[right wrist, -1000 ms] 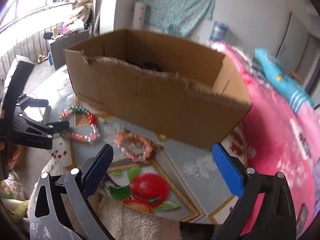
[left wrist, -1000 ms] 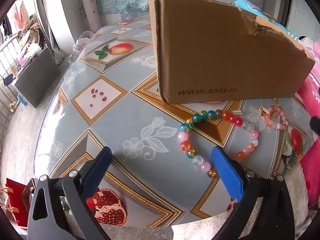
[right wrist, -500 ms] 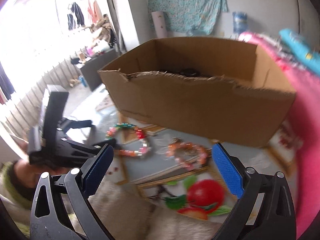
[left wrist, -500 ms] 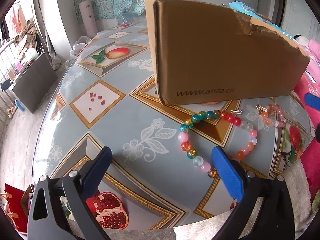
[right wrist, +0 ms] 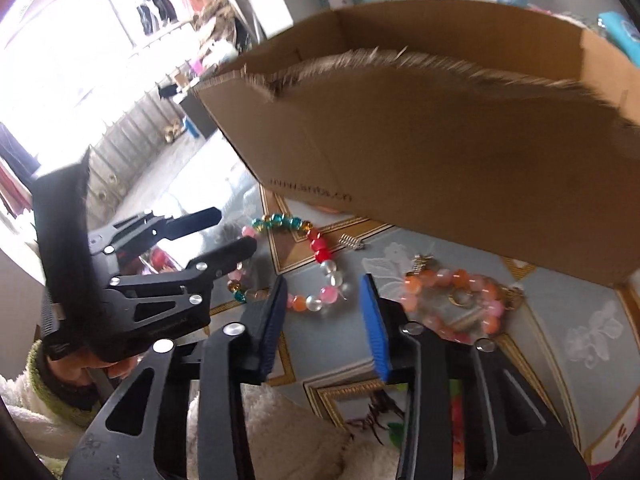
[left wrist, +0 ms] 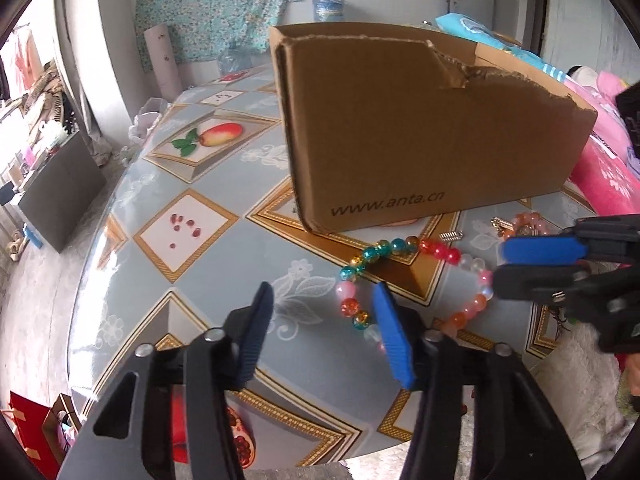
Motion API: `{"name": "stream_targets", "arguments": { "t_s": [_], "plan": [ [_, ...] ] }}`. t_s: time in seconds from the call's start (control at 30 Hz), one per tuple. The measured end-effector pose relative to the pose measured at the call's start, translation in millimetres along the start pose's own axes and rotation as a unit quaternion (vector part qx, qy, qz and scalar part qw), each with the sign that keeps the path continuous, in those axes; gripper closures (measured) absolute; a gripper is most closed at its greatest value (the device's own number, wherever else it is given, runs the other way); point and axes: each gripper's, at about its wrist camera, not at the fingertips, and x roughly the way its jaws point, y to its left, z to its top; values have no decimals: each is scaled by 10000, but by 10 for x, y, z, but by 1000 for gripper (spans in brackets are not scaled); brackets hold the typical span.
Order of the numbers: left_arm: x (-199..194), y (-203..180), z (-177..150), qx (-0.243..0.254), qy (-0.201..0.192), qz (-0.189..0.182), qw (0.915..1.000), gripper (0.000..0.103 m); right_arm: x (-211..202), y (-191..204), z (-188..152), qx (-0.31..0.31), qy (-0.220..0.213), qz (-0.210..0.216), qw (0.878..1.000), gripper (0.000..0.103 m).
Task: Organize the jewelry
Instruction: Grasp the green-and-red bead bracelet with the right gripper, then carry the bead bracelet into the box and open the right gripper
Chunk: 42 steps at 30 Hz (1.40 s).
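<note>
Cardboard box [left wrist: 424, 136] stands on your patterned table [left wrist: 192, 280], open at the top, its near wall torn along the upper edge; the multicoloured bead bracelet [left wrist: 400, 248] lies flat on the table just in front of that wall; the orange-pink bracelet [right wrist: 452, 300] lies beside it, further to your right, with a small metal spring [right wrist: 351, 242] between the two. Your left gripper [left wrist: 324, 320] hovers low over the near arc of the multicoloured bracelet; its jaws stand partly apart, grasping nothing. Your right gripper [right wrist: 324, 312] reaches in from the right over the same bracelet's other side; its blue pads [right wrist: 374, 328] stand apart, nothing between them.
</note>
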Motion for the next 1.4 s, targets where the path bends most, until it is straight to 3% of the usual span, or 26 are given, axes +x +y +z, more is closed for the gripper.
{"name": "stream_targets", "arguments": {
  "t_s": [0.4,0.6,0.93,1.23,1.4],
  "plan": [
    [76,-150,93,323,47,-174,9993,93,193,155,139,-463,231,-340,9981,94],
    [61,-157,106,260,-14,-229,9994,93,184,103,166,-400,157,-280,9987,96],
    [-328,-156,129,112,-291,-273,9991,93,-173,88,111,-273,-186,-82,9994,96],
    [-980,-238,352,126,-903,-273,9955,93,-720,144,172,-448,-780,180,9958,96],
    [-1297,-294,694,284,-1327,-397,9900,93,-1023,182,460,-690,-1203,275,9899,96]
  ]
}}
